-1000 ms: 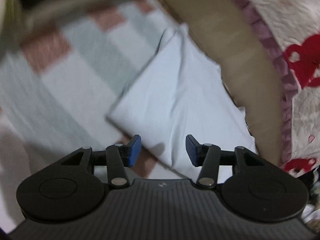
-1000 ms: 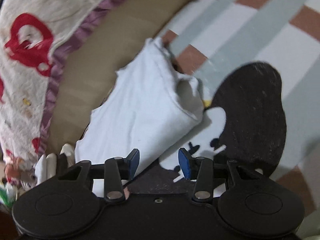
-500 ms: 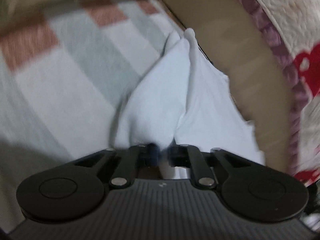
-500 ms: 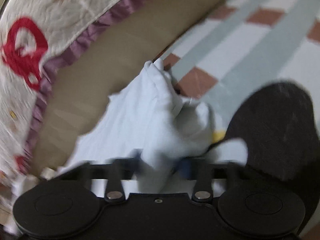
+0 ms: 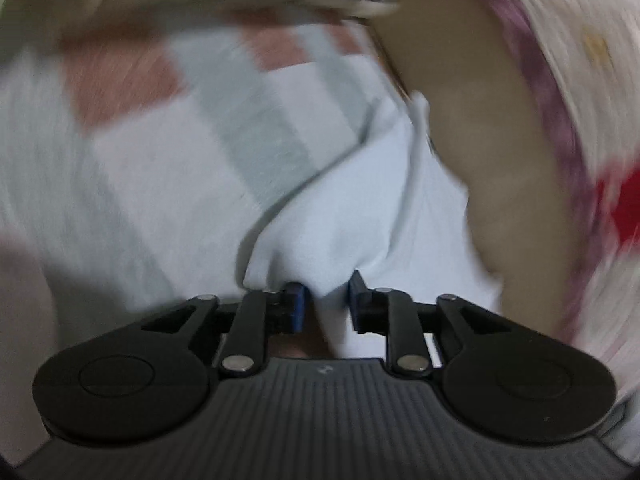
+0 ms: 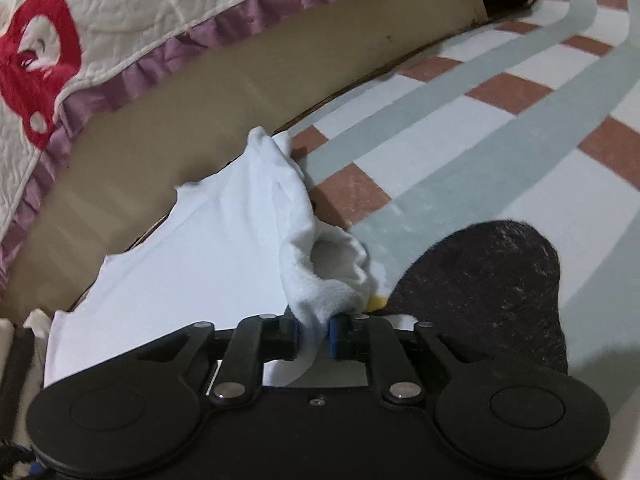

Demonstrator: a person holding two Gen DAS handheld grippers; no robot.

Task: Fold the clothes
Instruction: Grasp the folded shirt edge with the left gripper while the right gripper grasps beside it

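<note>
The left gripper (image 5: 325, 306) has its blue-padded fingers (image 5: 296, 307) drawn in around a bunched corner of the white garment (image 5: 352, 216). The cloth runs down between the two pads and fills the gap, so the fingers are pinching it, though this view is blurred. Ahead of the fingertips the garment rises in a soft ridge and stretches away toward the upper right, where its far end meets the tan side of the bed (image 5: 492, 128). To the left of the fingers and beyond them lies the checked rug (image 5: 168, 152) of white, grey-green and brick-red squares.

The right gripper (image 6: 314, 330) is likewise closed on the white garment (image 6: 208, 264): a thick, rolled fold of the fabric is squeezed between its pads, touching both. From the fingertips this fold climbs straight ahead and narrows to a peak against the tan bed side (image 6: 224, 92). The rest of the garment spreads flat to the left of the fingers, along the base of the bed. Just right of the fingertips sits a dark furry patch (image 6: 488, 296) on the checked rug (image 6: 460, 152), with a small yellow bit (image 6: 378, 301) between it and the fold. Above and left hangs a quilted bedspread (image 6: 120, 12) with red motifs and a purple frill.
</note>
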